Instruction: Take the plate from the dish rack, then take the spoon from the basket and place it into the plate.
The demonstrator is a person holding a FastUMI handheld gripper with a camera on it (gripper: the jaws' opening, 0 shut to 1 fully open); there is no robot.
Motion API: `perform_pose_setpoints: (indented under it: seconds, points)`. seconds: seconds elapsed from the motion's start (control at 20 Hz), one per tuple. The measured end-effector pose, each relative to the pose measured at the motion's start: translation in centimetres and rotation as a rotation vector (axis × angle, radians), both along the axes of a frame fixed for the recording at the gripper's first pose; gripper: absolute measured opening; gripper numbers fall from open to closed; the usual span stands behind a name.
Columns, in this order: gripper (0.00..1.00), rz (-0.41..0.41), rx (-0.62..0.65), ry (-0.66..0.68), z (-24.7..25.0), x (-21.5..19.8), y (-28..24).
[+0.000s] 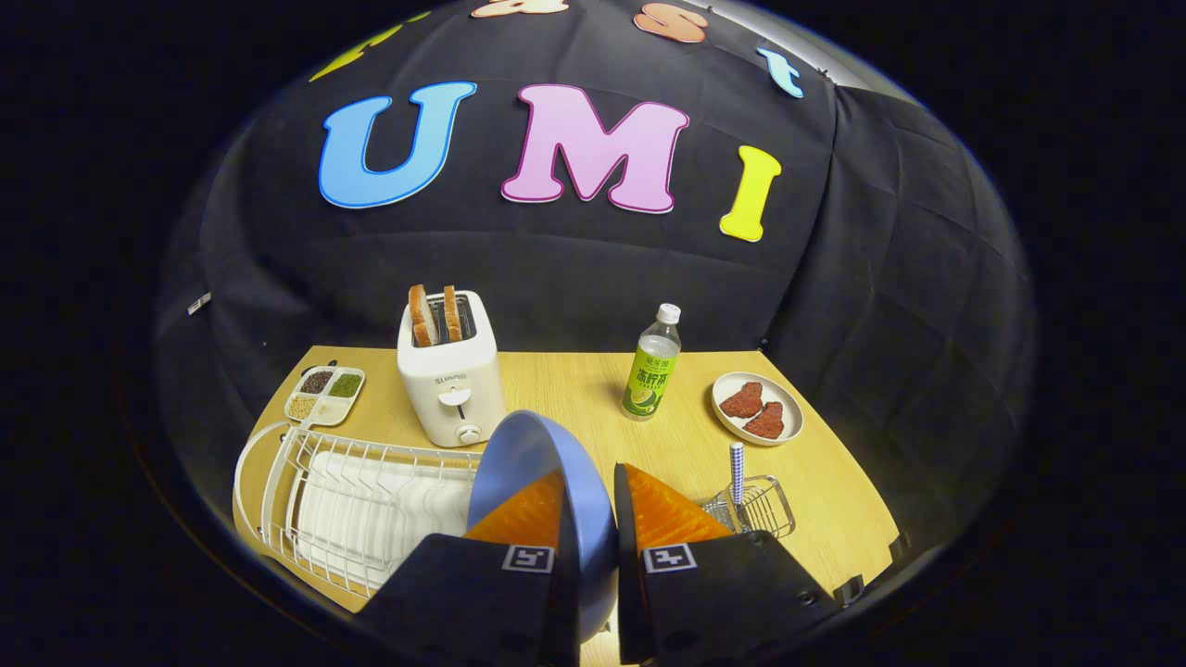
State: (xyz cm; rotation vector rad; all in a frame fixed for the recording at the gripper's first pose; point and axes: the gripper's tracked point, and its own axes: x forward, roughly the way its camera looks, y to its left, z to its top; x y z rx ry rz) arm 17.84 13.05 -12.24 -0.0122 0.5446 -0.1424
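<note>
The blue plate (528, 463) stands on edge at lower centre, pinched between the fingers of the gripper (590, 514), its lower rim hidden behind them; the white rack (343, 500) lies lower left, partly cut off; the spoon's (737, 471) checked handle rises from the wire basket (755, 508) at lower right, its bowl hidden; behind stand a toaster (450, 384) with small grey lettering on its front, a green-labelled bottle (652, 366), a dish (758, 408) of red pieces; a tray (324, 394) of grains sits at the left.

grey brand word on toaster (451, 384) front, too blurred to read
</note>
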Motion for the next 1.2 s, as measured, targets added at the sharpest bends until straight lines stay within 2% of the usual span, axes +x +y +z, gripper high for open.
perform_pose_setpoints:
  seconds: [0.2, 0.5, 0.85, 1.05, 1.2]
  points:
    - [0.2, 0.064, 0.117, -0.003, 1.0, -2.1, -1.2]
    - [0.2, 0.141, 0.203, -0.011, 2.4, -7.6, -7.2]
    - [0.19, 0.062, 0.321, 0.1, -1.9, -15.3, -16.2]
    - [0.2, 0.031, 0.414, 0.164, -6.4, -17.1, -18.7]
    - [0.2, 0.047, 0.45, 0.211, -9.6, -16.9, -19.2]
